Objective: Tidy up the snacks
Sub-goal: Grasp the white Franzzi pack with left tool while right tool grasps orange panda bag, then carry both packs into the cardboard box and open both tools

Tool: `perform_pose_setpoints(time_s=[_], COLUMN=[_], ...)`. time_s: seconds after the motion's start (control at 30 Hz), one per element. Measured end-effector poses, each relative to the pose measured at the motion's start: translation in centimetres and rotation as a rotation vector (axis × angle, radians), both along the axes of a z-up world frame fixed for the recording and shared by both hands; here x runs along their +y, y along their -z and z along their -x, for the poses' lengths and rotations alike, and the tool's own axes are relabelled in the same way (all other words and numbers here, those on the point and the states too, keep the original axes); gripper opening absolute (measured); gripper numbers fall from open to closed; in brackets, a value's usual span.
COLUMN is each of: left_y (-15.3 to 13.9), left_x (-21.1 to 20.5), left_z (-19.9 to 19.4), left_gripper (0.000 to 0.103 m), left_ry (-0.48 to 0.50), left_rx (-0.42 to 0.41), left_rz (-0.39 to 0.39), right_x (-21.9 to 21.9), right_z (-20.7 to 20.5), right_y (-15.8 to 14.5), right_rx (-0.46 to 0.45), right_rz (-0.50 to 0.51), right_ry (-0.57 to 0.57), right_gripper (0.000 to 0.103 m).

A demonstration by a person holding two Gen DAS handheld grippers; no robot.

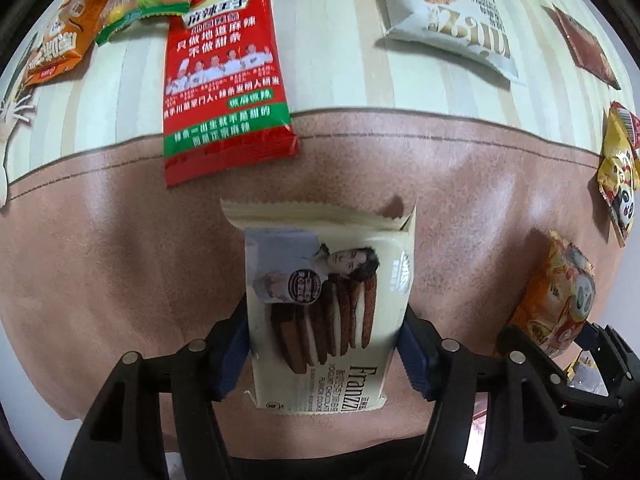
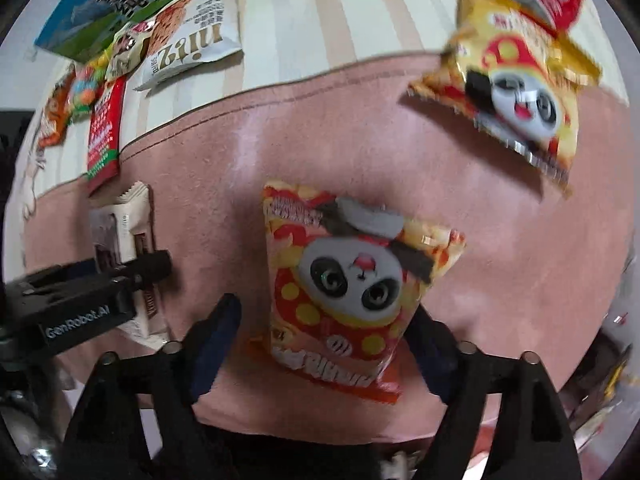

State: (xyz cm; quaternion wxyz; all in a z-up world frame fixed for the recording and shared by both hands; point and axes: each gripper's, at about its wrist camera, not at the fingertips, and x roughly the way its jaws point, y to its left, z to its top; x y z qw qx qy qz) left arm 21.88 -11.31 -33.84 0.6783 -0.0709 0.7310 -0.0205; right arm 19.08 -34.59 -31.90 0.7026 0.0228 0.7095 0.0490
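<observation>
Left gripper [image 1: 324, 344] clamped on Franzzi cookie pack [image 1: 326, 312]; right gripper [image 2: 324, 344] seemingly pinching panda snack bag [image 2: 344, 288].

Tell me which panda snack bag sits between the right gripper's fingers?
The orange-red panda bag, lying between the fingers. The yellow panda bag lies apart, farther up the mat.

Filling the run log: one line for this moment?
left claw: shut on Franzzi cookie pack | right claw: around panda snack bag, grip unclear
</observation>
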Motion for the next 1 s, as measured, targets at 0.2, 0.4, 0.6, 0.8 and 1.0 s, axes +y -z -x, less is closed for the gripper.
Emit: perform_pose_setpoints(time_s=[0.2,0.4,0.6,0.8,1.0], left_y=[1.4,1.1,0.0,-3.1,-11.1], left_x=[-0.7,-1.9,-2.1,-1.5,-0.6], left_z=[2.0,3.4,3.6,3.3,1.8], left_gripper=[0.065,0.057,0.057,0.057,0.057], left_ry=[0.012,0.007,0.001,-0.006,-0.019], left_rx=[-0.009,-0.044,-0.051,-0.123,-0.318], left_rz=[-0.018,-0.037,-0.037,-0.015,-0.014], right_x=[-1.9,-4.2,-6.2,-5.5,-3.4], right_z=[1.2,1.0,1.3,0.9,-0.4], right_y=[0.3,-0.2,-1.7,-5.6,-12.3], right_rx=[-0.009,-0.057,-0.075,-0.193,-0.358], right_rz=[-0.008,0.000,-0.017,0.026,0.013], right_ry=[0.062,0.109,0.121,0.062,0.023], right_gripper=[0.084,0.063,0.052,0.049,0.049])
